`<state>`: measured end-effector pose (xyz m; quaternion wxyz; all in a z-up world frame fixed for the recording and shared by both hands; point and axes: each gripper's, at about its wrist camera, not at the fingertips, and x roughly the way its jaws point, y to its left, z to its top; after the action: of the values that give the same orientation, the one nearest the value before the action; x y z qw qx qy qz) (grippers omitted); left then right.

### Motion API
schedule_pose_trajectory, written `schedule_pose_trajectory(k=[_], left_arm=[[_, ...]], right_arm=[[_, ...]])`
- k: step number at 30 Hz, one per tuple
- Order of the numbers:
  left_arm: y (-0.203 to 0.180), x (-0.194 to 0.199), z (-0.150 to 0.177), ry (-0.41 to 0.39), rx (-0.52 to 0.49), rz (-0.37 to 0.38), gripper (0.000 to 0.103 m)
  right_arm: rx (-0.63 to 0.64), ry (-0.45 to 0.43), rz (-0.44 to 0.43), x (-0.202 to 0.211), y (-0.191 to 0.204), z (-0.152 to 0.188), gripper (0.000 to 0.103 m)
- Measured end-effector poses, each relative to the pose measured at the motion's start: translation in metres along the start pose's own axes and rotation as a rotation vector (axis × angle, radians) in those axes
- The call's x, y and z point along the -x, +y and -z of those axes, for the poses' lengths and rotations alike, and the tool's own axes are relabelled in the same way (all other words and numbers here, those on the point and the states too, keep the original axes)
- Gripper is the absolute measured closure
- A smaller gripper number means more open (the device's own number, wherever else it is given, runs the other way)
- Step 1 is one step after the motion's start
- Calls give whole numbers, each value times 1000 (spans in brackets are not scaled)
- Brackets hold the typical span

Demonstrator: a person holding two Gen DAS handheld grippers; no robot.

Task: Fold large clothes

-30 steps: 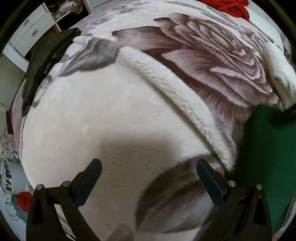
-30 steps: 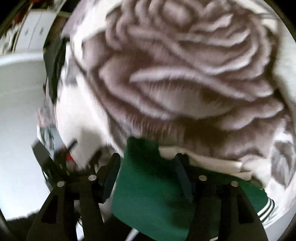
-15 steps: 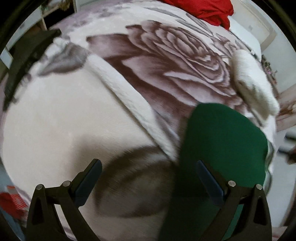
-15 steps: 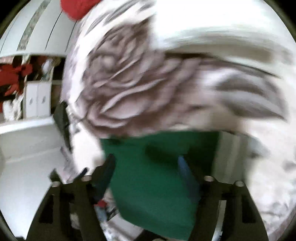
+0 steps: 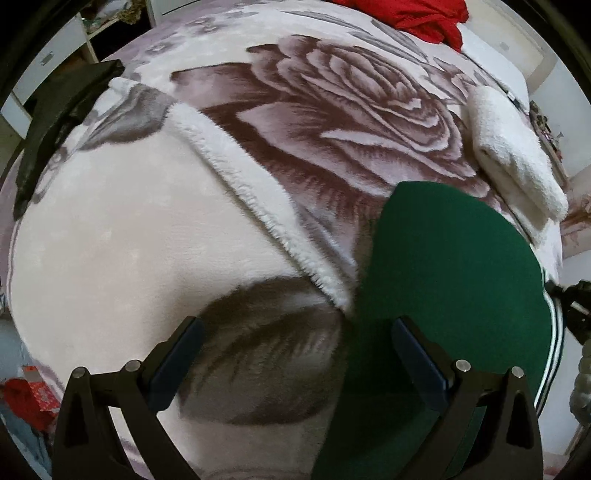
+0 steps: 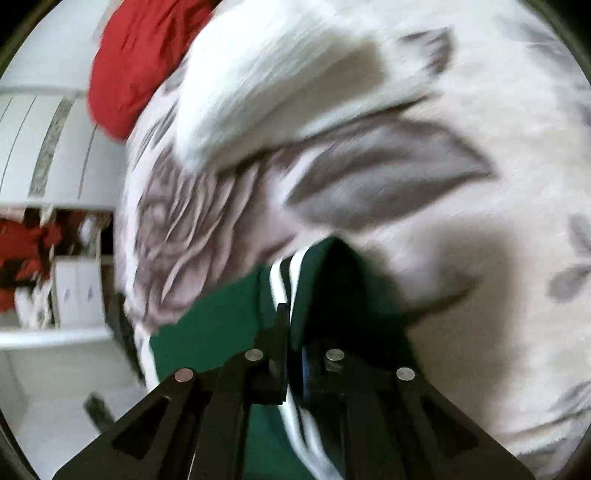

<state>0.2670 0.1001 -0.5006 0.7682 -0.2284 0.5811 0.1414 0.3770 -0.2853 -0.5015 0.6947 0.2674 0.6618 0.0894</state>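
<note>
A bedroom in a home. Below and ahead of the fingers spreads a bed under a plush rose-print blanket [image 5: 332,122], its fleecy white edge folded back. Beyond the fingertips lies a red garment [image 5: 424,18]. Off to the left of the fingers stand white drawers [image 5: 48,62], and in the right wrist view a white wardrobe [image 6: 37,140].

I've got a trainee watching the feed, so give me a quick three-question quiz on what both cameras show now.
1. True or false: the left gripper is open with nothing between its fingers.
2. What does the right gripper pinch? A red cloth; B green garment; C black garment
3. What pattern is on the blanket under the clothes?

Key: 1 true; 2 B, at its white-striped edge; 3 a large rose.
</note>
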Motion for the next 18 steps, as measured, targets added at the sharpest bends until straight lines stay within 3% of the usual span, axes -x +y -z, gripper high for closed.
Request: schedule_pose_trajectory(k=[4,5,6,8,13,18], left_arm=[[8,13,8,-3,33,11,0],[9,18,13,-5,31,11,0],[10,20,16,-5,31,9,0],[12,26,26,-8,29,1,0],[15,37,57,-4,35,-40,0],[13,36,81,28,45,-64,0]], right_arm=[[1,159,-13,-15,-11,-3,96],[22,185,-20,-12,-10,0,83],[51,205,-5,-1,-8,6,60],[87,187,14,28,-11,22,38],[25,237,59,64,-50,90,38],[-145,395,-2,26,-89,155,38]])
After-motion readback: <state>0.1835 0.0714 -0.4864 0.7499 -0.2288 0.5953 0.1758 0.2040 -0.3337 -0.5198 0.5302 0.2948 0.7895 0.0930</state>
